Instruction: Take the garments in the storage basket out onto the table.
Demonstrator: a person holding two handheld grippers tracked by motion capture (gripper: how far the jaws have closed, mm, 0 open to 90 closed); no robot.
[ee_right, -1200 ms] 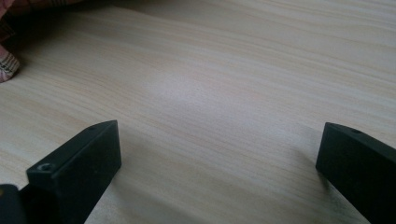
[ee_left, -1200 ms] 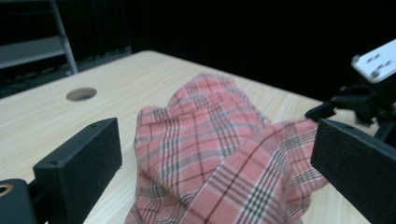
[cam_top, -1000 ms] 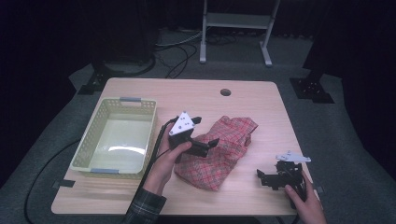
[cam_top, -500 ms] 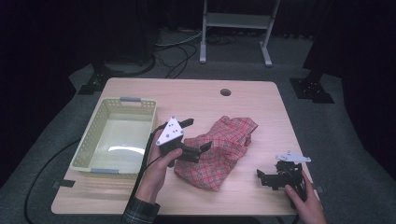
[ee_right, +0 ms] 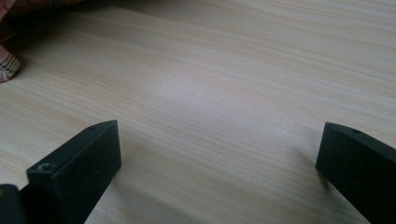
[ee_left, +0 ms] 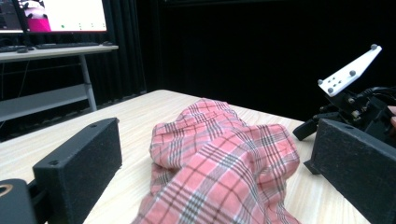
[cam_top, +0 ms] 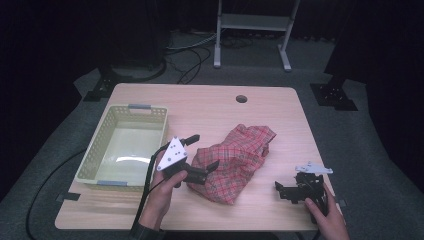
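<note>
**One plaid cloth, two grippers, one basket**

You have one red plaid cloth (cam_top: 235, 160) lying crumpled on the table, slightly toward 4 o'clock from its middle. Your left gripper (cam_top: 200, 157) sits at the cloth's 9 o'clock edge, jaws spread wide, one at each side of the fabric's near end and gripping nothing; in the left gripper view the cloth (ee_left: 219, 172) rises between the two black jaws. Your right gripper (cam_top: 285, 190) rests at about 4 o'clock from the cloth, apart from it, jaws also wide and empty over bare wood.

One pale plastic basket (cam_top: 95, 160) stands at 9 o'clock from the cloth, just beyond your left hand (cam_top: 160, 192), with nothing in it.

The table (cam_top: 210, 110) is light wood with one round hole (cam_top: 241, 98) near its far edge. It stands on grey carpet in a dark room; one metal stand (cam_top: 252, 22) sits at 12 o'clock, and cables trail across the floor beside it.
</note>
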